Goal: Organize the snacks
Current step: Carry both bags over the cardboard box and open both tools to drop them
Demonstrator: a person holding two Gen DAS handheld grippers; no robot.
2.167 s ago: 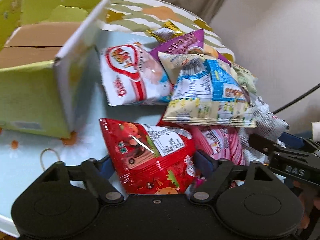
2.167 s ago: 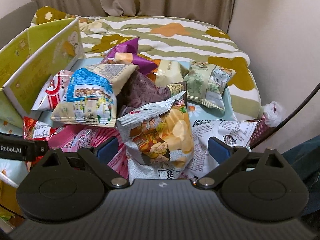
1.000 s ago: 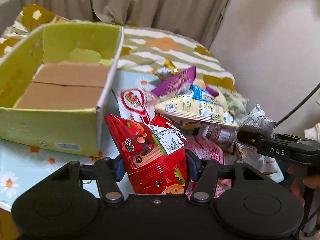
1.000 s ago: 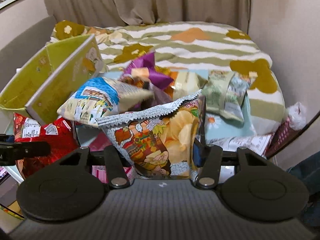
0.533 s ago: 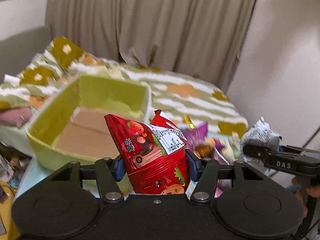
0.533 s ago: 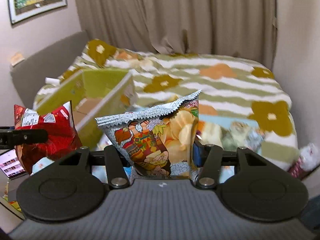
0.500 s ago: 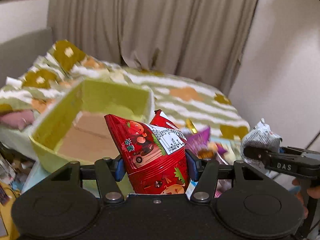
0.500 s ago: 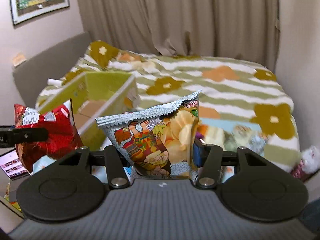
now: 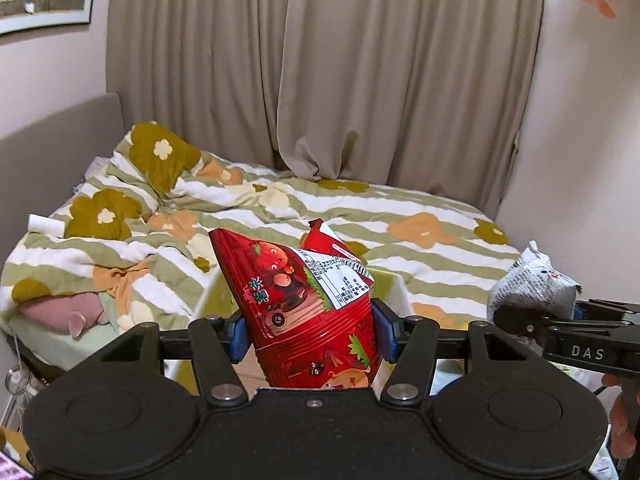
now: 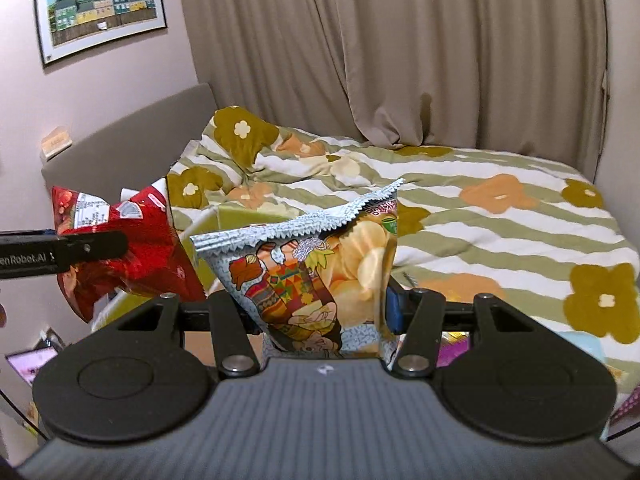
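In the left wrist view my left gripper is shut on a red snack bag, its blue pads pressed into the bag's sides. The green cardboard box shows only as a rim behind the bag. At the right edge, my right gripper carries a silver bag. In the right wrist view my right gripper is shut on that silver potato-chip bag. To its left the left gripper holds the red bag over the green box.
A bed with a striped flowered duvet fills the space beyond, with beige curtains behind it. A purple snack peeks from under the right gripper. A lit screen lies low on the left. A person's hand grips the right tool.
Both grippers have risen and tilted upward with their bags. The snack pile on the table has dropped out of view, and the green box has sunk low behind the bags.
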